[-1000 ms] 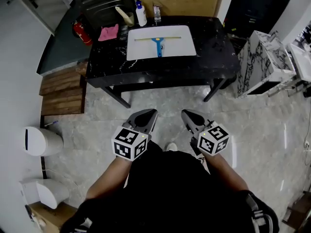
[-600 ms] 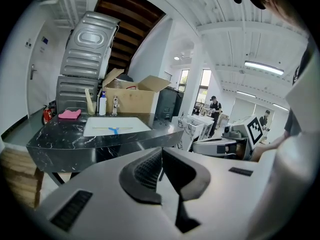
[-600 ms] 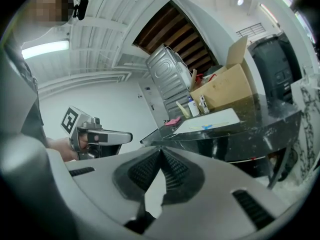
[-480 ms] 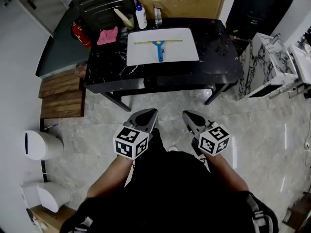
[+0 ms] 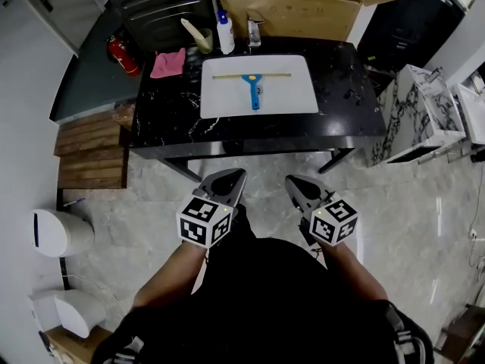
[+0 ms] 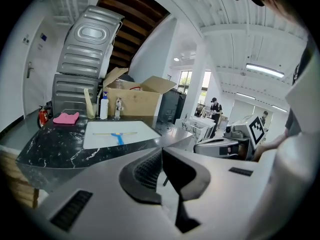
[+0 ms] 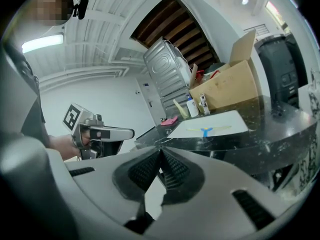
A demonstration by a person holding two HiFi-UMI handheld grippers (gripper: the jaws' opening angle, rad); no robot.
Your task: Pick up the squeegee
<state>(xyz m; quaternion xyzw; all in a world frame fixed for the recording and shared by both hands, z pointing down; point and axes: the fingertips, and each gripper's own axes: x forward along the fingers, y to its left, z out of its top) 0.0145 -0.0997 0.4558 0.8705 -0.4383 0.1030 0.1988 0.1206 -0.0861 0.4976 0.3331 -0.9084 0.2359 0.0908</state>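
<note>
A squeegee (image 5: 252,86) with a blue handle and a long pale blade lies on a white board (image 5: 299,97) on the black marble table (image 5: 167,123). It also shows far off in the left gripper view as the squeegee (image 6: 118,136) and in the right gripper view as the squeegee (image 7: 206,130). My left gripper (image 5: 229,180) and right gripper (image 5: 298,184) hang side by side over the floor, short of the table's near edge. Both are shut with nothing between the jaws.
At the table's back stand a cardboard box (image 5: 284,10), a white bottle (image 5: 226,29), a small clear bottle (image 5: 252,29), a cup (image 5: 201,38) and a pink cloth (image 5: 168,63). A red fire extinguisher (image 5: 125,55) and wooden steps (image 5: 87,158) are left; marbled cabinets (image 5: 413,120) right.
The table and squeegee have drawn nearer and lower in the head view as I moved toward them. Both grippers have kept their side-by-side pose, still shut.
</note>
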